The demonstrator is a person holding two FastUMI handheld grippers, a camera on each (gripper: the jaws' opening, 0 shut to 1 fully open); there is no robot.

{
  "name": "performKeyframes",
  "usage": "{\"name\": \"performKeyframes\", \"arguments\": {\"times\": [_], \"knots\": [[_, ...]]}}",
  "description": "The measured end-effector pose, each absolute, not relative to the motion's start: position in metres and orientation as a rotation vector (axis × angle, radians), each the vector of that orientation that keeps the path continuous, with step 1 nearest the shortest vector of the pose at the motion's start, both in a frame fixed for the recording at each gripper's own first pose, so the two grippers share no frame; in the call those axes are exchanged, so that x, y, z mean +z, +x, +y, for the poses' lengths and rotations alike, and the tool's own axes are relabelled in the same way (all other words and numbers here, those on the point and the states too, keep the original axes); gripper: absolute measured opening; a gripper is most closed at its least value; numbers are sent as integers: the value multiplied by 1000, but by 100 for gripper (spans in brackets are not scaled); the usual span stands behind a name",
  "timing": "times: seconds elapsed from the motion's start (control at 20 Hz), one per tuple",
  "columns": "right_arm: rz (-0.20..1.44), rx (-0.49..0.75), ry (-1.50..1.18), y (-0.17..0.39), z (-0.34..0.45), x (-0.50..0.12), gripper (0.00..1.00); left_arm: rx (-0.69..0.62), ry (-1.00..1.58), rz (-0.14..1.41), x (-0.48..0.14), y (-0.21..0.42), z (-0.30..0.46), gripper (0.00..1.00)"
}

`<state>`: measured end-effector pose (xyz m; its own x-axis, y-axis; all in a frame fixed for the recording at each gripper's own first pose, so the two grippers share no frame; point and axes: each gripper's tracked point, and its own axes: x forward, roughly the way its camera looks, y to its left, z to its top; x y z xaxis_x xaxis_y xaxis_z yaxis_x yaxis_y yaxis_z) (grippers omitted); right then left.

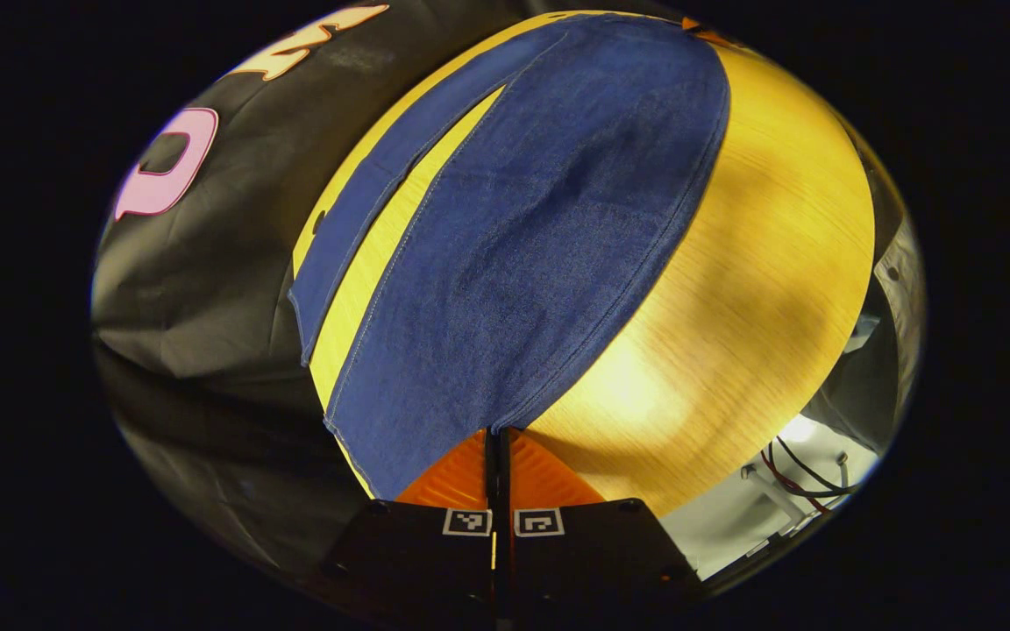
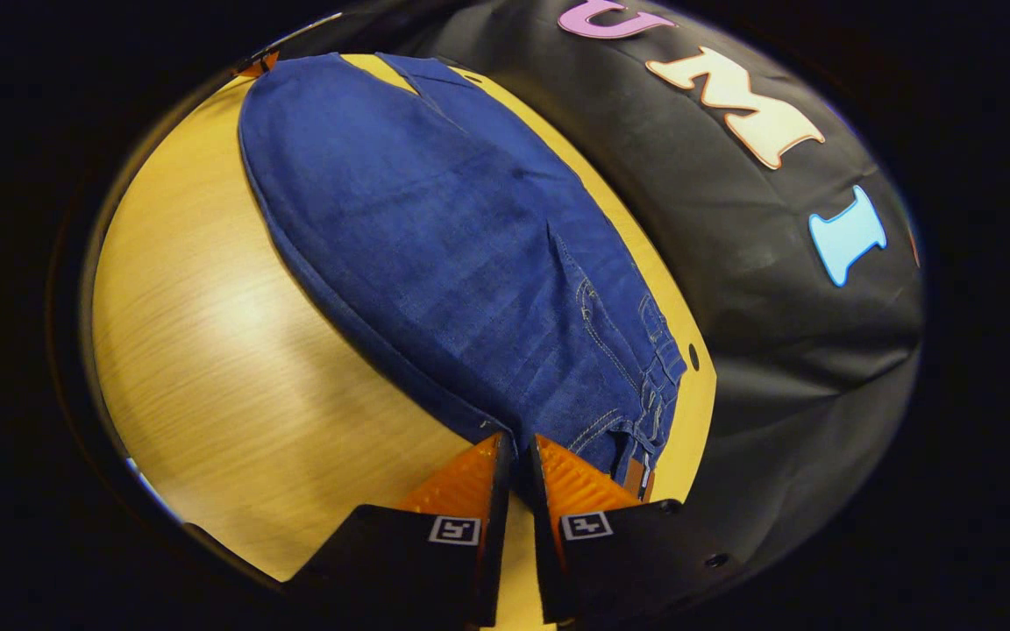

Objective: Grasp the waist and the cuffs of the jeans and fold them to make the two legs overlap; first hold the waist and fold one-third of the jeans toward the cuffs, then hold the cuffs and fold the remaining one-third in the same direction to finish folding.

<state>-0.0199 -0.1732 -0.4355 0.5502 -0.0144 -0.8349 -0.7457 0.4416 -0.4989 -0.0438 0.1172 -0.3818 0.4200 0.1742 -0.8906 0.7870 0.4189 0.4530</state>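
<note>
We see dark-blue denim jeans flat on wood-grain counter | left gripper jaws pinching cuff hem | right gripper jaws narrow, pinching waist edge

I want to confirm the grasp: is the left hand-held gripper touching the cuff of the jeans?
Touching. In the left gripper view, the left hand-held gripper has its fingers closed together on the cuff edge of the jeans, with no gap.

A light wooden table with a fine grain fills the middle of both views, with bright glare patches on its surface. Black cloth hangs behind it as the booth wall, creased and folded. At lower right of the left gripper view, red and black cables run over a white surface.
</note>
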Motion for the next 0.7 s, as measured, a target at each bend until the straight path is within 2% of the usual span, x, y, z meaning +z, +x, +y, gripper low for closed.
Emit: {"name": "performKeyframes", "arguments": {"times": [0.05, 0.1, 0.15, 0.2, 0.4, 0.7], "knots": [[880, 521, -1019, -18, -172, -430, 7, -489, 1091, 1097, -381, -44, 117, 0], [882, 503, -1009, -18, -176, -433, 4, -471, 1072, 1095, -382, -44, 117, 0], [878, 487, -980, -17, -174, -431, 6, -449, 1046, 1096, -382, -43, 116, 0], [885, 453, -940, -18, -177, -430, 3, -415, 997, 1094, -383, -42, 115, 0], [830, 328, -760, -5, -171, -396, 3, -286, 862, 1069, -366, -31, 105, 0], [741, 208, -564, 39, -163, -346, 3, -178, 815, 953, -309, 29, 96, 0]]}}
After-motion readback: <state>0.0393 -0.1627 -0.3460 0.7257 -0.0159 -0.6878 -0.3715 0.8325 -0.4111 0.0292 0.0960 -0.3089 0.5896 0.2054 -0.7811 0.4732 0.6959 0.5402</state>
